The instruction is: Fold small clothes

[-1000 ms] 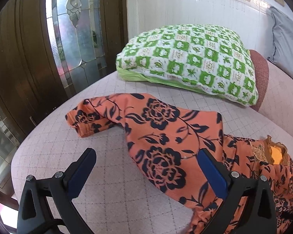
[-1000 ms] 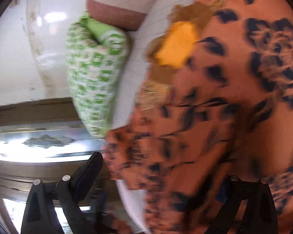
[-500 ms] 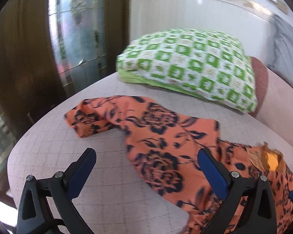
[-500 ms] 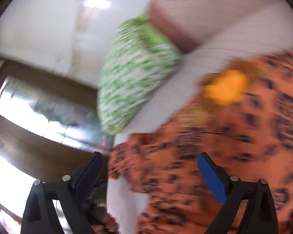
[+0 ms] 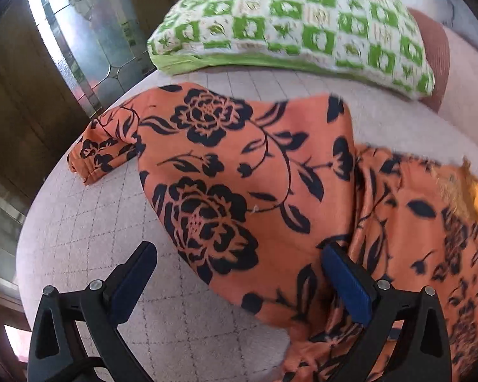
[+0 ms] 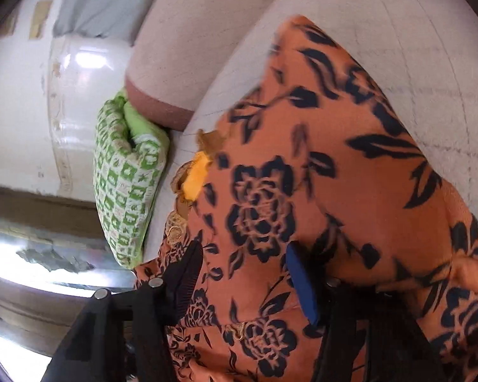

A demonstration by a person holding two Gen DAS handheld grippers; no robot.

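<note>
1. We see the left gripper with jaws wide apart over the orange floral garment.
2. Our right gripper has just been closing, fabric between its jaws; whether they pinch it, we cannot tell.
3. The garment lies spread on the pink quilted bed.
4. At twelve o'clock lies a green checked pillow.

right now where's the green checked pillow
In the left wrist view the green checked pillow lies at the top, on the pink quilted bed just beyond the orange floral garment, against a pink bolster on its right.
</note>
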